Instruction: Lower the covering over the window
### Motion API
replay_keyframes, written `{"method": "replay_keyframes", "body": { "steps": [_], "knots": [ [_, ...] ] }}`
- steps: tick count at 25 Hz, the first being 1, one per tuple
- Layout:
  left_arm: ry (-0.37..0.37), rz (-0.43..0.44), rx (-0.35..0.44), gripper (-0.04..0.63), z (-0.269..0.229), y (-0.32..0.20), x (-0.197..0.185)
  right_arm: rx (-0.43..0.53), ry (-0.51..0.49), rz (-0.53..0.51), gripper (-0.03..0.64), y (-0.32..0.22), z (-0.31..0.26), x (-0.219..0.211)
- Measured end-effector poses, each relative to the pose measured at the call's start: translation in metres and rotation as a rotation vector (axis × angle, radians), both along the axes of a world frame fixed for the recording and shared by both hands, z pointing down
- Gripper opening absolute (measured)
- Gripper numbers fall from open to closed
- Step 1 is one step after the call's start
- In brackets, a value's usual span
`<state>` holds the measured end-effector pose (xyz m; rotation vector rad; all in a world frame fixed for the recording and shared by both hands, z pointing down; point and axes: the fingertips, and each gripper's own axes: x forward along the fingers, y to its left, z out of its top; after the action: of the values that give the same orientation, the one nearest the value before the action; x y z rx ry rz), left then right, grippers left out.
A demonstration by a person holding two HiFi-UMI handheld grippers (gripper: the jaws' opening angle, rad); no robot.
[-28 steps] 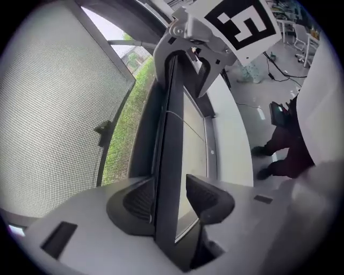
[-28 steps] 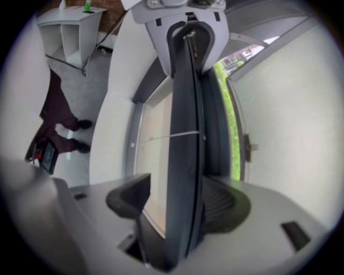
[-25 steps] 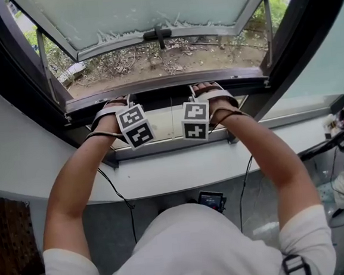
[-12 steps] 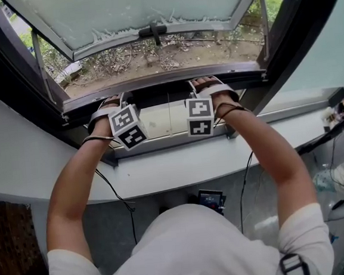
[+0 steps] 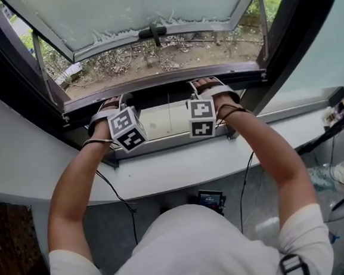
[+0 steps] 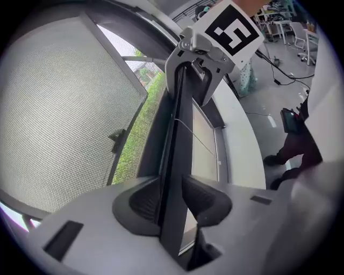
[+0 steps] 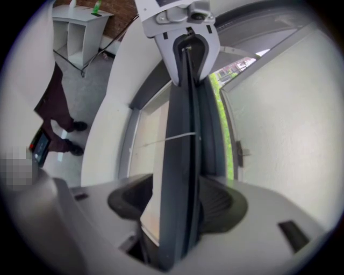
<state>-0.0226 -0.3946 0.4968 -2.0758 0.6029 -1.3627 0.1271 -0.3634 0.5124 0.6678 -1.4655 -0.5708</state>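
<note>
Head view: both forearms reach up to an open window at the top of the frame. The out-swung sash (image 5: 143,10) with its dark handle (image 5: 152,32) hangs over bare ground and shrubs. The left gripper (image 5: 117,101) and the right gripper (image 5: 206,88) sit side by side on the dark bottom bar (image 5: 168,98) at centre frame. Just below the bar shows a pale sheet (image 5: 158,122), apparently the blind's fabric, with the white sill (image 5: 180,166) beneath it.

Left gripper view: the left gripper (image 6: 172,198) has just been closing its jaws, and both ribbed pads now clamp the dark bottom bar (image 6: 180,134). The bar runs up the frame into the right gripper (image 6: 196,53) at top centre. The pale sheet (image 6: 204,139) lies right of the bar and the frosted sash (image 6: 59,107) fills the left.

Right gripper view: the right gripper (image 7: 180,201) is clenched on the same bar (image 7: 180,134), a pad on each side. The bar rises to the left gripper (image 7: 183,43) at top centre. The pale sheet (image 7: 150,145) is to its left and the sash (image 7: 285,123) to its right.
</note>
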Motion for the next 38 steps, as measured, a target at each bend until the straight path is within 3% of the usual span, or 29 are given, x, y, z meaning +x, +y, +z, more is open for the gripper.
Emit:
{"method": "replay_keyframes", "body": {
  "steps": [12, 20, 29, 38],
  "knots": [
    [0.040, -0.010, -0.025, 0.130, -0.003, 0.003, 0.000, -0.018, -0.015, 0.020, 0.265, 0.003, -0.001, 0.004],
    [0.134, -0.002, -0.028, 0.130, -0.024, 0.010, 0.010, -0.009, -0.054, 0.026, 0.265, 0.006, -0.009, 0.001],
    [0.329, -0.052, -0.095, 0.129, -0.041, 0.022, 0.014, 0.039, -0.135, 0.046, 0.264, 0.014, -0.025, -0.001],
    [0.646, -0.102, -0.128, 0.104, -0.097, 0.034, 0.014, 0.081, -0.382, 0.136, 0.231, 0.025, -0.059, -0.007]
  ]
}}
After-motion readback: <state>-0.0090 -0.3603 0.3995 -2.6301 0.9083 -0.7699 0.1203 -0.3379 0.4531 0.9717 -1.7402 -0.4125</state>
